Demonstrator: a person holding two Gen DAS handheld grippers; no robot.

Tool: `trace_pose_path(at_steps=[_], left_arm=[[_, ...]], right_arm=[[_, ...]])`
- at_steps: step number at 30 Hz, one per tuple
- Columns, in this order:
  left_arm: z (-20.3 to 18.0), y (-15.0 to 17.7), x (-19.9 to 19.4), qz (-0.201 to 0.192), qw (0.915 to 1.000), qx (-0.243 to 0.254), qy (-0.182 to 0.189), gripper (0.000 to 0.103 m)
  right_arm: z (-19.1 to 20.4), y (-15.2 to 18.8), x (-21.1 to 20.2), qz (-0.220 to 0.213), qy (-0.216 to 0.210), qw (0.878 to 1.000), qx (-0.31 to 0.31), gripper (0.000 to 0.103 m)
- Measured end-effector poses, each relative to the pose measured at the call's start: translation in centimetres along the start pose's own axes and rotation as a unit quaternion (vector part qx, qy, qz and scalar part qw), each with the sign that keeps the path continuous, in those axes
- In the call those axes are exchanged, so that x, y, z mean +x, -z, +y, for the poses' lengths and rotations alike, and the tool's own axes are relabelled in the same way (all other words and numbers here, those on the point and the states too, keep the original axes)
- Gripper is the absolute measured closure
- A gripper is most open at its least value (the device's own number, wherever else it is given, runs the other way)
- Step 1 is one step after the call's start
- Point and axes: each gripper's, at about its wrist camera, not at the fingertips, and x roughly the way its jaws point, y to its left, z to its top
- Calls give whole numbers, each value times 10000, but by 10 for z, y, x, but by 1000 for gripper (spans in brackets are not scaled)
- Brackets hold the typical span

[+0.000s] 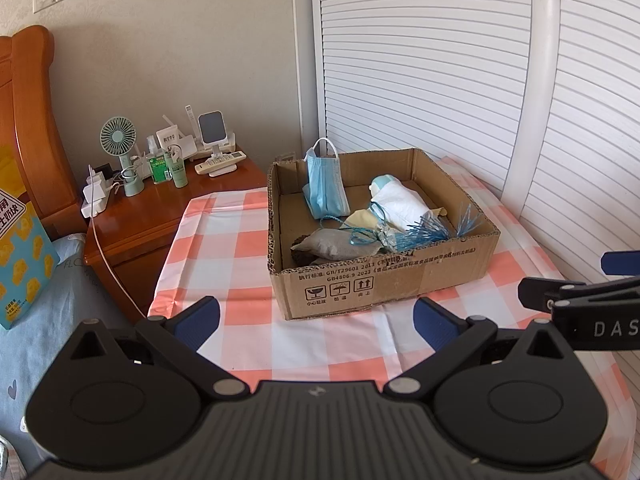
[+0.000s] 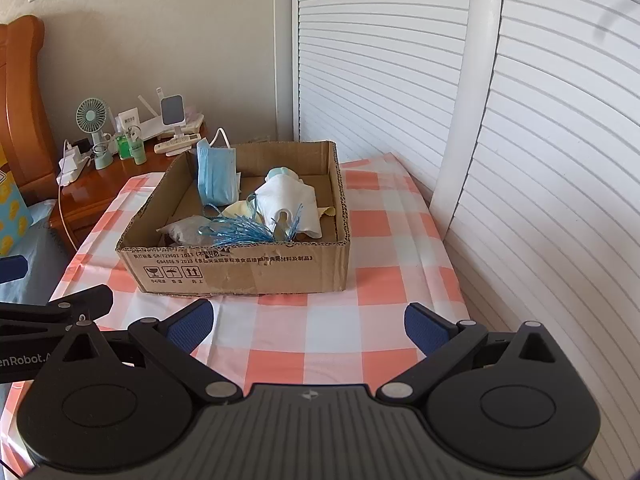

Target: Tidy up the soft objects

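A shallow cardboard box [image 1: 360, 284] [image 2: 240, 272] stands on a table with a pink-and-white checked cloth [image 1: 224, 240] [image 2: 380, 280]. Inside it a blue face mask [image 1: 326, 184] [image 2: 216, 178] leans on the back-left wall. A white rolled cloth [image 1: 398, 204] [image 2: 286, 200], a grey pouch [image 1: 332, 246] [image 2: 182, 232], a yellow cloth [image 1: 362, 220] and blue plastic ribbon strands [image 1: 428, 234] [image 2: 244, 232] lie beside it. My left gripper [image 1: 316, 322] and right gripper [image 2: 308, 322] hover in front of the box, both open and holding nothing.
A wooden nightstand [image 1: 160, 208] [image 2: 100, 188] left of the table carries a small fan [image 1: 118, 136], bottles, a charger and a remote. White louvred doors [image 1: 440, 60] [image 2: 540, 120] run behind and to the right. A bed with a blue sheet [image 1: 36, 320] lies at left.
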Motion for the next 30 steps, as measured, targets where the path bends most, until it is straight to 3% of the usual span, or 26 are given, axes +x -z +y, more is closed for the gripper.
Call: trace_pose_path(at_steps=[30], left_arm=[[1, -1, -2, 4, 10000, 8, -3, 1]], right_arm=[[-2, 2, -1, -20, 22, 10000, 3, 0]])
